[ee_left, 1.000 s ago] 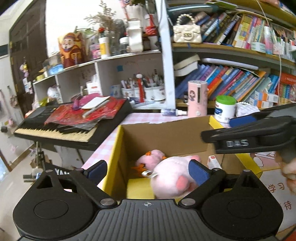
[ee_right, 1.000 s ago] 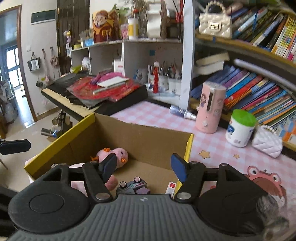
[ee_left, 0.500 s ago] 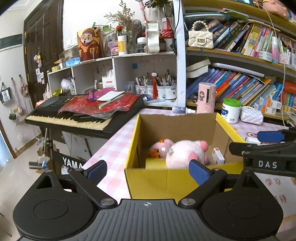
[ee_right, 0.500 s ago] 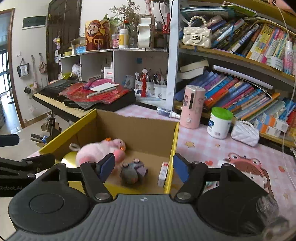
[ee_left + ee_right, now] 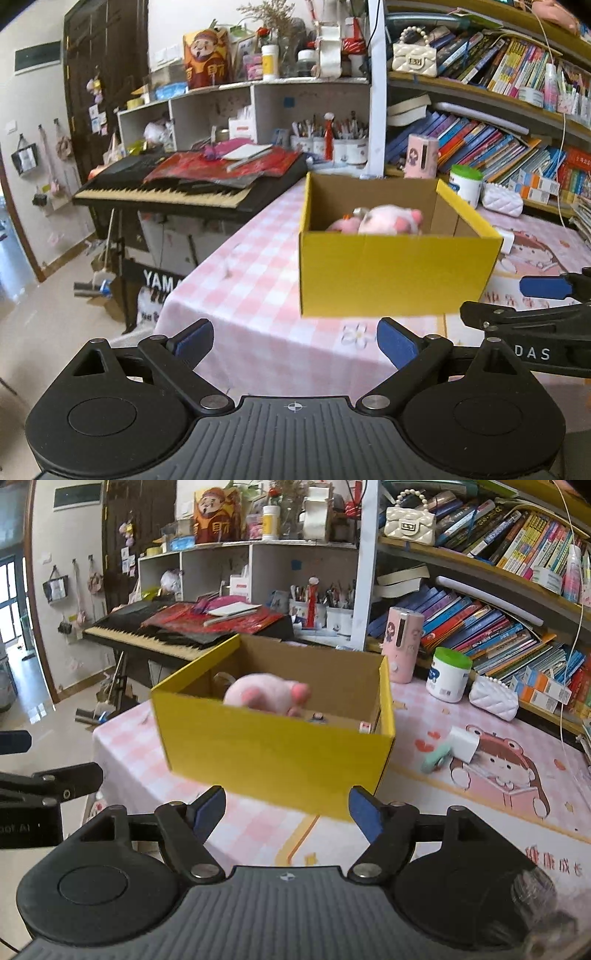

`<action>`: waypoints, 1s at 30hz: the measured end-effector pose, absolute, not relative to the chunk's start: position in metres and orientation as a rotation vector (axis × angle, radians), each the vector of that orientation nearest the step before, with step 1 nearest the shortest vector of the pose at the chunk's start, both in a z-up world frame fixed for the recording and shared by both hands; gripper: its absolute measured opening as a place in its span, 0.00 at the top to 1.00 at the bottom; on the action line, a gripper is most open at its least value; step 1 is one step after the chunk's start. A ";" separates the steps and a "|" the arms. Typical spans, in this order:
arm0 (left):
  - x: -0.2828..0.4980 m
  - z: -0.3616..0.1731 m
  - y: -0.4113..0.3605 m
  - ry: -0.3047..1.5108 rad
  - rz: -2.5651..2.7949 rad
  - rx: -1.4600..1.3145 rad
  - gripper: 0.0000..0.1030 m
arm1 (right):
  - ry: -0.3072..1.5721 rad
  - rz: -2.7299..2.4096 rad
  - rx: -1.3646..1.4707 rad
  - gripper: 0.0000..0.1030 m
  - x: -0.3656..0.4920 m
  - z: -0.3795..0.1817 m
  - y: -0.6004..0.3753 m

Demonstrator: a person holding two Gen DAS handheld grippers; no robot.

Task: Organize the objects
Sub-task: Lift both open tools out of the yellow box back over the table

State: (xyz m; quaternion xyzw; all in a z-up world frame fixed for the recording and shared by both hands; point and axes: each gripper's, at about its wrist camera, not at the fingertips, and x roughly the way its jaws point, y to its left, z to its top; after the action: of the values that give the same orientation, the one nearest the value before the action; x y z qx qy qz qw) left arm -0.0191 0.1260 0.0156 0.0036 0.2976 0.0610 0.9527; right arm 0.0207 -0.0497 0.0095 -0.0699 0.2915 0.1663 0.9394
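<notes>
A yellow cardboard box (image 5: 395, 273) (image 5: 273, 753) stands on the pink checked tablecloth. Inside it lies a pink plush toy (image 5: 384, 219) (image 5: 266, 694), with small items (image 5: 364, 725) at the box's right wall. My left gripper (image 5: 295, 341) hangs in front of the box, open, nothing between its blue pads. In front of the box's near right corner, my right gripper (image 5: 286, 808) has its jaws opening, with nothing between them. In the left wrist view the right gripper (image 5: 535, 299) shows at the right edge.
A keyboard (image 5: 192, 184) piled with red papers stands left of the table. Behind the box stand a pink canister (image 5: 400, 646), a green-lidded jar (image 5: 448, 679) and a white quilted purse (image 5: 493, 698). A white block and a mint item (image 5: 452, 747) lie on the cartoon mat. Bookshelves fill the back.
Both grippers have drawn back from over the box to in front of it. The right gripper's jaws have widened. The toys stay in the box.
</notes>
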 end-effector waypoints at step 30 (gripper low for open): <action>-0.048 -0.013 0.082 0.739 -0.119 0.080 0.06 | 0.688 0.148 -0.112 0.21 -0.052 -0.012 -0.092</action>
State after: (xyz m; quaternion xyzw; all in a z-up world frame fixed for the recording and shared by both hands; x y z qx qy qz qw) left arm -0.0476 0.0821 -0.0133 0.0391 0.3611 -0.0583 0.9299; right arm -0.0521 -0.0918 -0.0123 -0.0549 0.3369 0.0726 0.9371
